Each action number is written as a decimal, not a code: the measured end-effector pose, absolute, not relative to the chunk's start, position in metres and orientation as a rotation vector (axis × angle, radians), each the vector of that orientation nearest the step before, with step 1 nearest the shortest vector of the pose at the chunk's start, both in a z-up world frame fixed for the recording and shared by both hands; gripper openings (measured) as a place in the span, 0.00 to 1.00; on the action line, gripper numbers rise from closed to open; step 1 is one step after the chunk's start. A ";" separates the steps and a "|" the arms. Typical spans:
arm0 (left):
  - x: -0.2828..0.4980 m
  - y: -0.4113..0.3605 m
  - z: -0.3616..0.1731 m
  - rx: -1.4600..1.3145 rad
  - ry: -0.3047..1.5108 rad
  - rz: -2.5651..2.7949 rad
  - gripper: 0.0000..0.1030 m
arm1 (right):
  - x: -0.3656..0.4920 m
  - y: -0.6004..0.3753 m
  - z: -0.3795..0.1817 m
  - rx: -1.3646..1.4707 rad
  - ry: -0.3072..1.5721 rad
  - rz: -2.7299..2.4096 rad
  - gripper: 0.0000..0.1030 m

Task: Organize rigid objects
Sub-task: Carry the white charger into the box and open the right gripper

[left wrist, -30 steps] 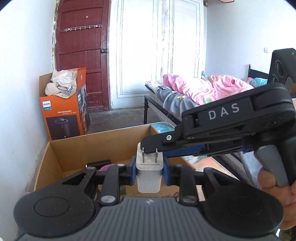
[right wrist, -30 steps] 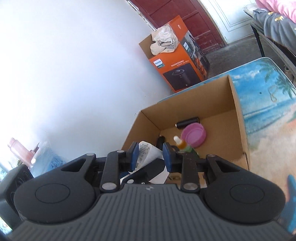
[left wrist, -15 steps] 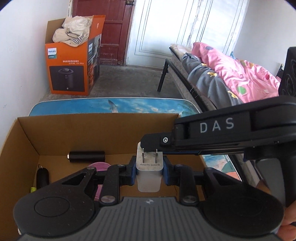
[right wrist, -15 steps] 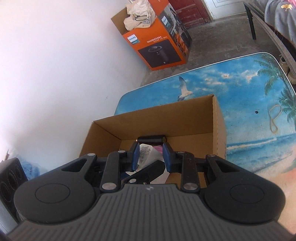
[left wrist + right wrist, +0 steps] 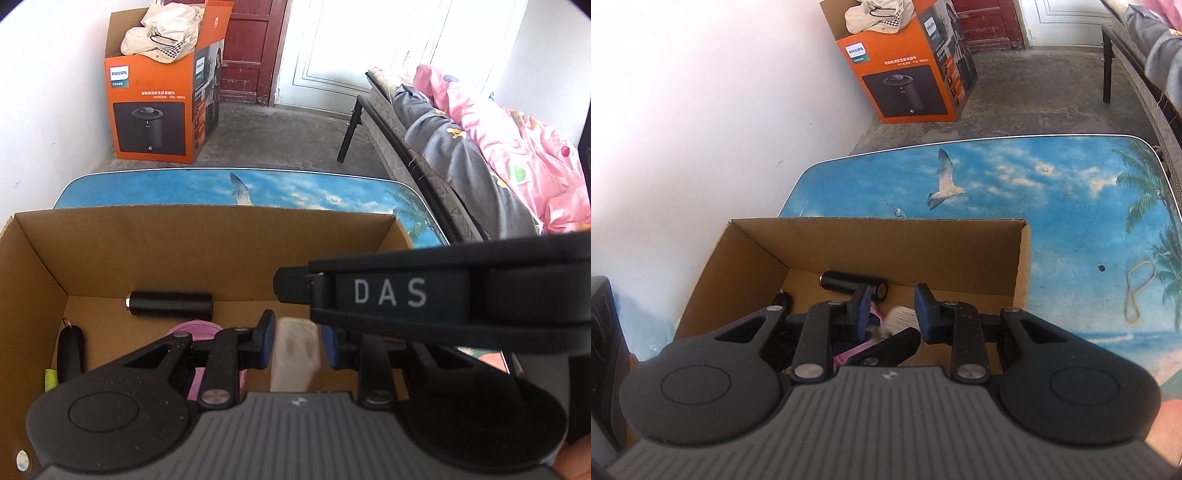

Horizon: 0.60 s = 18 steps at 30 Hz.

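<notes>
White, blurred plug-in charger block (image 5: 295,350) sits between your left gripper's (image 5: 297,345) spread blue pads, touching neither, over the open brown cardboard box (image 5: 207,243). Black cylinder (image 5: 170,303), pink round container (image 5: 195,330) and black key fob (image 5: 70,352) lie inside. Right wrist view: your right gripper (image 5: 892,314) stands apart, clamping nothing, above the same box on the beach-print table (image 5: 1071,206); charger below.

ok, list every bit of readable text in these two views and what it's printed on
"DAS": on the right tool's black arm, seen in the left wrist view.
"PHILIPS": on the orange cardboard box by the wall; its label also shows in the right wrist view.
White Chinese lines on the orange box front: too small to read.
Falling white charger: blurred, nothing legible.
</notes>
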<state>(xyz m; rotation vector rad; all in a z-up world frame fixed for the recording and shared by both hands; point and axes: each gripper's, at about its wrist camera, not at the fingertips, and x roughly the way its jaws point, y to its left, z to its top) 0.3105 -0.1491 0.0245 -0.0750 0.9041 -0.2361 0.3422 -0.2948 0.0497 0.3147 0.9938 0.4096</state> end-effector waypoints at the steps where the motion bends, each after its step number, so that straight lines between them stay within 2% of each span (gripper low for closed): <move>1: 0.310 -0.149 0.025 -0.076 0.903 -0.237 0.27 | 0.342 -0.293 0.050 0.305 0.990 0.412 0.25; 10: 0.294 -0.155 0.033 -0.067 0.884 -0.266 0.28 | 0.327 -0.292 0.060 0.300 0.947 0.434 0.25; 13: 0.280 -0.154 0.045 -0.058 0.857 -0.285 0.35 | 0.315 -0.299 0.076 0.311 0.905 0.432 0.25; 18: 0.244 -0.153 0.071 -0.012 0.789 -0.348 0.58 | 0.279 -0.316 0.110 0.354 0.819 0.437 0.25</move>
